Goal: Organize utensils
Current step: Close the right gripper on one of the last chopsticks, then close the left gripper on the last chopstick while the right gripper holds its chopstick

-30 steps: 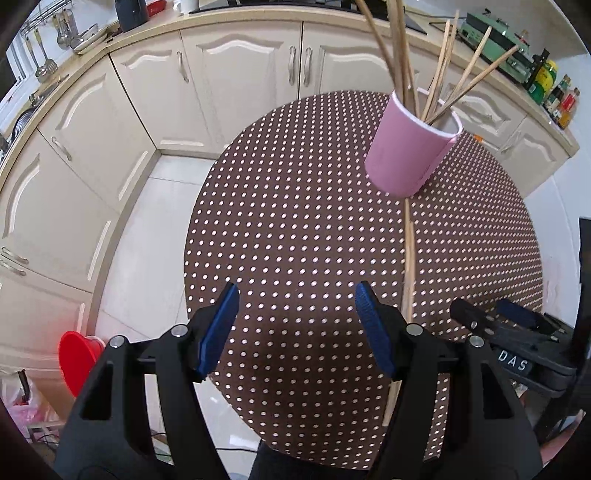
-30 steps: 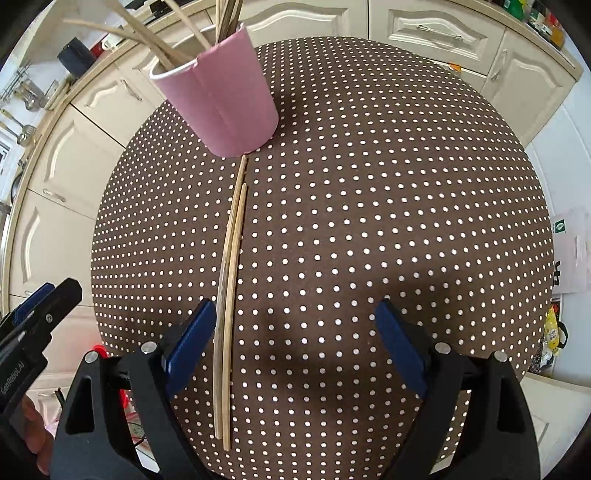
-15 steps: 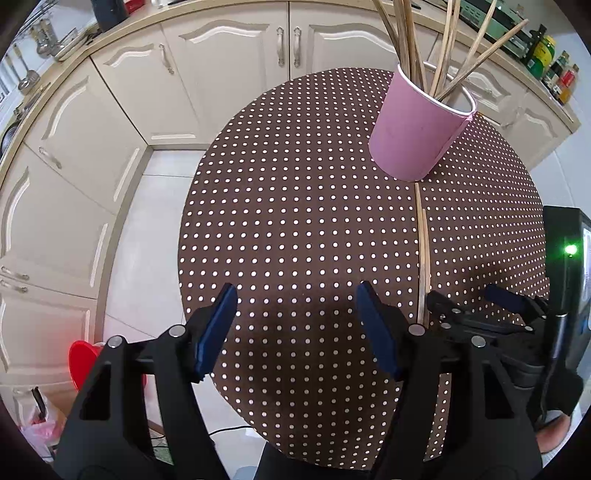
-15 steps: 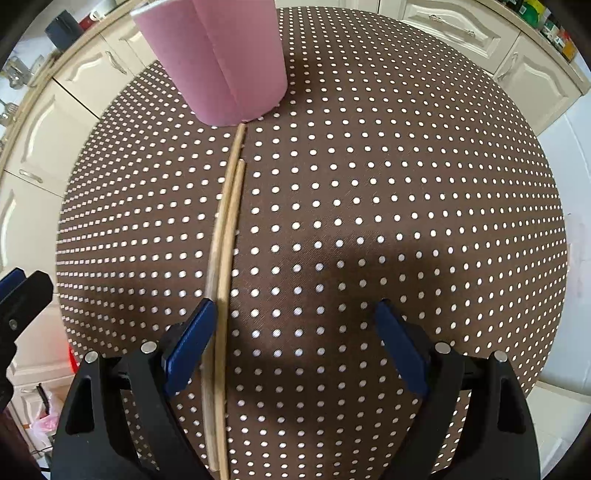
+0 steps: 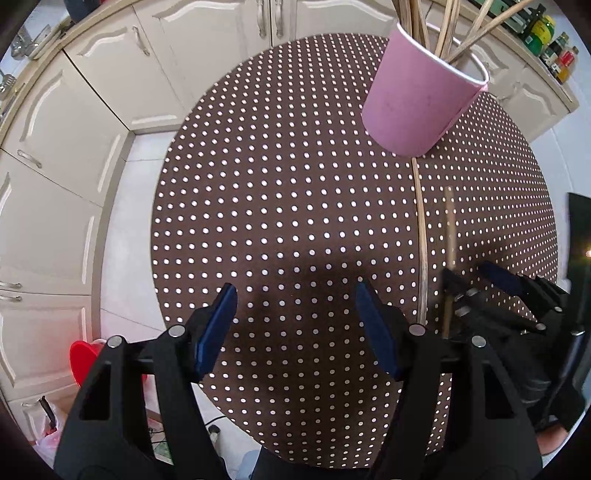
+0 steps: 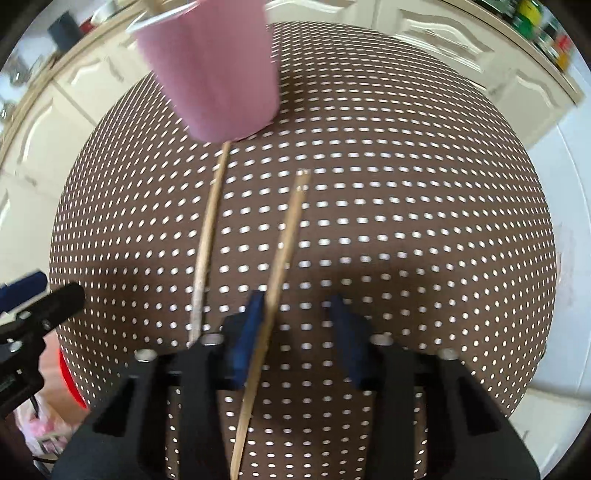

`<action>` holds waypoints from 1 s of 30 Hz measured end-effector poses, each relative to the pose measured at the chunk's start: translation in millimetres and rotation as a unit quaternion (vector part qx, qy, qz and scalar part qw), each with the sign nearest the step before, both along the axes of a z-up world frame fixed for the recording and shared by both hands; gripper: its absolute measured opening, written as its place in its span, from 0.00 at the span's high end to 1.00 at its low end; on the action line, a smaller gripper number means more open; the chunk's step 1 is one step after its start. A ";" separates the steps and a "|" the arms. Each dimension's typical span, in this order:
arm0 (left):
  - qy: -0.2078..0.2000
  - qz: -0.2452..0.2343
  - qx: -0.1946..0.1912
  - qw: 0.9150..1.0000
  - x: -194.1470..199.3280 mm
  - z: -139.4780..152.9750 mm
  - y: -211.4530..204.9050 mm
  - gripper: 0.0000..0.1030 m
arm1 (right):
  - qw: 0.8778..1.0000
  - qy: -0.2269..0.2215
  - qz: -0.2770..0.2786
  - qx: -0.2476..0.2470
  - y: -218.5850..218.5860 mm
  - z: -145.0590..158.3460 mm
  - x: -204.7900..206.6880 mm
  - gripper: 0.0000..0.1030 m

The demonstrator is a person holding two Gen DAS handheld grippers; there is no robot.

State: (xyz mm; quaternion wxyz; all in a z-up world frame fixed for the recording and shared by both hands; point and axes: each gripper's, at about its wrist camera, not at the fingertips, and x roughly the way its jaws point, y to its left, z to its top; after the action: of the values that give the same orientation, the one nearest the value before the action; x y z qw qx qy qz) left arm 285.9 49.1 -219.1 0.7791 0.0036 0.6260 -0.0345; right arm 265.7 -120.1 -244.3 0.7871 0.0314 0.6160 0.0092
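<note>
Closing at this moment, the right tongs (image 6: 295, 328) have one thin wooden chopstick (image 6: 284, 251) between their blue pads; it lies against the left pad (image 6: 245, 332), while a gap remains to the right pad, so the stick is not yet pinched. A second earlier these tongs stood wide apart, with both sticks lying side by side by the left pad. Now the sticks are parted: the chopstick between the pads angles toward one o'clock, its far tip well clear of the other wooden chopstick (image 6: 208, 236), which still lies flat on the round brown desk with white dots (image 6: 406, 221), its far end touching the base of the pink paper cup (image 6: 218, 74) at eleven o'clock. The cup stands upright and holds several more wooden sticks (image 5: 476, 29). The right-wrist view is blurred.

The left tongs (image 5: 295, 314) hang apart over bare desk, nothing between them, about as wide as before. From there the cup sits at one o'clock and the right tongs at three to four o'clock.
</note>
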 end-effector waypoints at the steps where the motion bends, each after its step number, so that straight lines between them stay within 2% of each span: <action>1: 0.005 -0.002 -0.001 1.000 1.5 -2.4 -1.0 0.35 | 1.000 -0.004 -0.006 0.009 -5.6 0.7 -2.4 0.83; 2: 0.008 -0.004 -0.002 1.000 2.4 -4.4 -1.9 0.35 | 1.000 -0.007 -0.013 0.018 -10.5 0.4 -4.2 0.88; 6: 0.024 -0.015 -0.014 0.999 7.0 -10.8 -7.7 0.35 | 0.996 -0.013 -0.051 0.068 -29.8 -2.8 -6.9 0.94; 14: 0.033 -0.053 -0.044 0.997 21.3 -14.9 -33.5 0.35 | 0.983 -0.003 -0.112 0.143 -85.1 3.9 -8.7 0.95; 16: 0.037 -0.066 -0.049 0.996 28.3 -17.2 -42.5 0.35 | 0.983 -0.001 -0.119 0.142 -107.6 9.9 -8.4 0.95; 22: 0.035 -0.092 -0.054 0.994 50.2 -20.4 -68.3 0.35 | 0.980 -0.009 -0.138 0.142 -126.8 22.4 3.1 0.95; 25: 0.040 -0.098 -0.052 0.993 58.9 -25.4 -79.1 0.35 | 0.981 -0.015 -0.136 0.136 -123.1 36.4 -4.3 0.95; 28: 0.046 -0.095 -0.048 0.993 67.5 -32.1 -88.1 0.36 | 0.982 -0.016 -0.132 0.131 -124.6 36.7 -1.9 0.95; 30: 0.056 -0.089 -0.043 0.994 71.6 -39.6 -95.5 0.43 | 0.982 -0.014 -0.131 0.135 -117.4 40.1 1.1 0.95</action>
State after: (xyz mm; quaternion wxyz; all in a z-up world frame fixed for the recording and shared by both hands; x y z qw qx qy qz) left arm 357.5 -46.3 -258.7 0.7361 0.0244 0.6637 -0.1307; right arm 266.8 -237.5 -204.2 0.7787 0.2178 0.5883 -0.0109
